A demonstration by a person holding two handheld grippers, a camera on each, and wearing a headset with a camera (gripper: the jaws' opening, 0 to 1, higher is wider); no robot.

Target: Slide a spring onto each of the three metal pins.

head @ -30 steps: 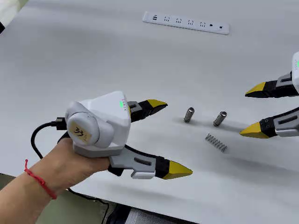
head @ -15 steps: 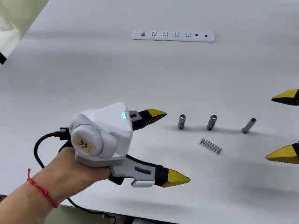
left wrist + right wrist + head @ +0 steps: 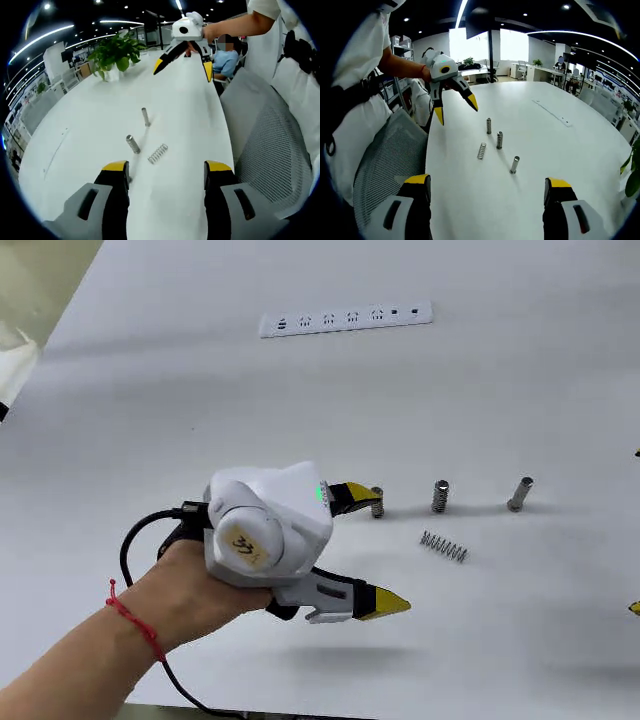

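Nearest, the left gripper [image 3: 385, 545] gapes empty, one tip partly hiding the first spring-covered pin [image 3: 377, 502], with a loose spring [image 3: 443, 546] lying before the second covered pin [image 3: 440, 496] and the bare pin [image 3: 520, 493], the right gripper [image 3: 488, 181] equally spread and empty, and a power strip [image 3: 345, 318] far beyond.

I can read one marking: a handwritten "33" on the tan sticker [image 3: 245, 545] on the back of my left gripper [image 3: 393, 546].
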